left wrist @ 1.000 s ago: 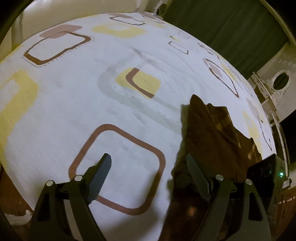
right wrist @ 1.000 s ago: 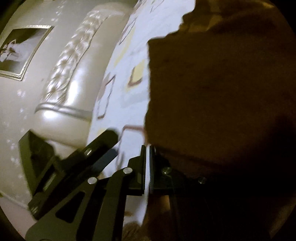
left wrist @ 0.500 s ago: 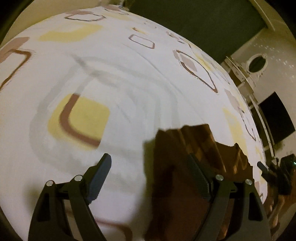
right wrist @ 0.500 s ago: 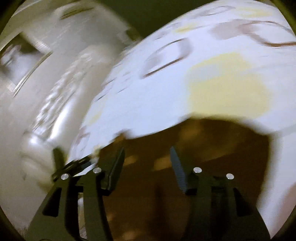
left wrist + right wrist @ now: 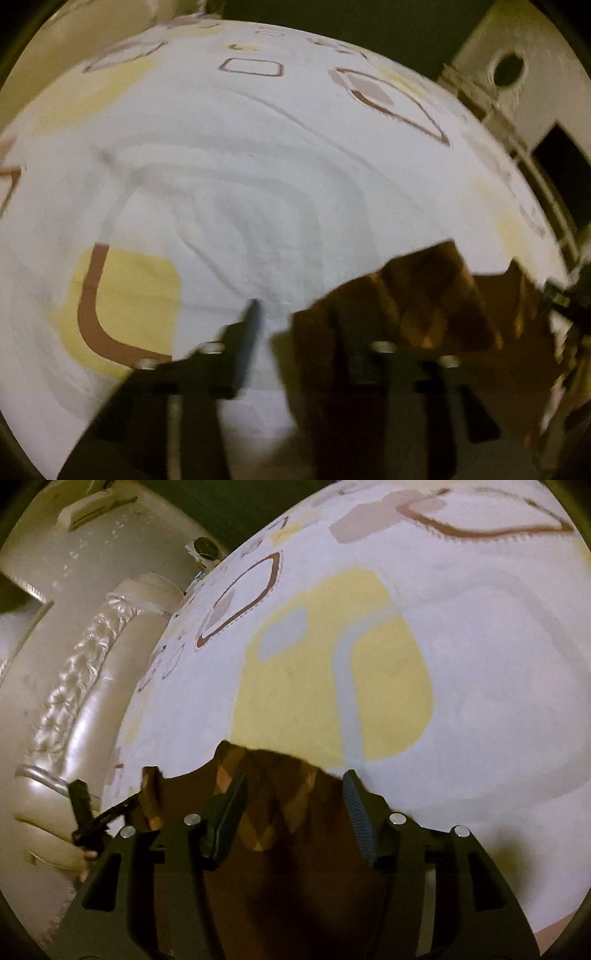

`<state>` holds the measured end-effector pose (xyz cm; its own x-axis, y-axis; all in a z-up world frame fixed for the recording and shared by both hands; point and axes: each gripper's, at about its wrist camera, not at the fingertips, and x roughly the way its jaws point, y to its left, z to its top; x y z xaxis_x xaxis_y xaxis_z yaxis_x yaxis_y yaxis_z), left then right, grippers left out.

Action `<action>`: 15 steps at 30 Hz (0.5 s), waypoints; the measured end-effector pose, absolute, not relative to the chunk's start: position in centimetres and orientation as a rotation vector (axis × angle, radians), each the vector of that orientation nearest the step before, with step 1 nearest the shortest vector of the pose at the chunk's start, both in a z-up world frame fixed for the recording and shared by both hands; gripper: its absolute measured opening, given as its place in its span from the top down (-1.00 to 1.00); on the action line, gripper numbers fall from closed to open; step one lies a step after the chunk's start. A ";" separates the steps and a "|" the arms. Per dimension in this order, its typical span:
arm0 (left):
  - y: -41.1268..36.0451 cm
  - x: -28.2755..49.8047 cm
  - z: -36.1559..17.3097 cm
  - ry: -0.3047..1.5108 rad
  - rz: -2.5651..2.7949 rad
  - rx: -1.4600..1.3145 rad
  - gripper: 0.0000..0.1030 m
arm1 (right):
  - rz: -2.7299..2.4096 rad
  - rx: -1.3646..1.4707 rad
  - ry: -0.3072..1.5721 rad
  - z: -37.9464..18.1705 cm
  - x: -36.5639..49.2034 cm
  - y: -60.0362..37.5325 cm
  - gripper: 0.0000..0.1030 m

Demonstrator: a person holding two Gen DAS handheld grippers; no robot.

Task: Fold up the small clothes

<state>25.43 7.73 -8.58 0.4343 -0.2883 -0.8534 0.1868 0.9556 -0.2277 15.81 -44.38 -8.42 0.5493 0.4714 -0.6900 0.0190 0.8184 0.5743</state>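
Observation:
A small dark brown garment with an orange diamond pattern (image 5: 424, 314) lies on a white bedsheet with yellow and brown squares (image 5: 258, 166). In the left wrist view my left gripper (image 5: 299, 325) is open, its right finger over the garment's left edge and its left finger over the bare sheet. In the right wrist view my right gripper (image 5: 291, 797) is open and empty, straddling the garment (image 5: 273, 812), which runs under it toward the camera. The other gripper shows at the left (image 5: 88, 819).
A cream tufted headboard (image 5: 77, 686) stands along the left of the bed in the right wrist view. A cream cabinet with a round hole (image 5: 509, 70) and a dark green curtain (image 5: 351, 18) stand beyond the bed's far edge.
My right gripper let go of the garment and opened; the garment now lies flat on the sheet. My left gripper swung right and its fingers narrowed over the garment's edge.

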 end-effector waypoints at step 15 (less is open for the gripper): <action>8.4 24.4 -8.9 1.058 -0.210 -0.129 0.87 | 0.181 0.360 1.009 -9.0 17.2 -43.8 0.91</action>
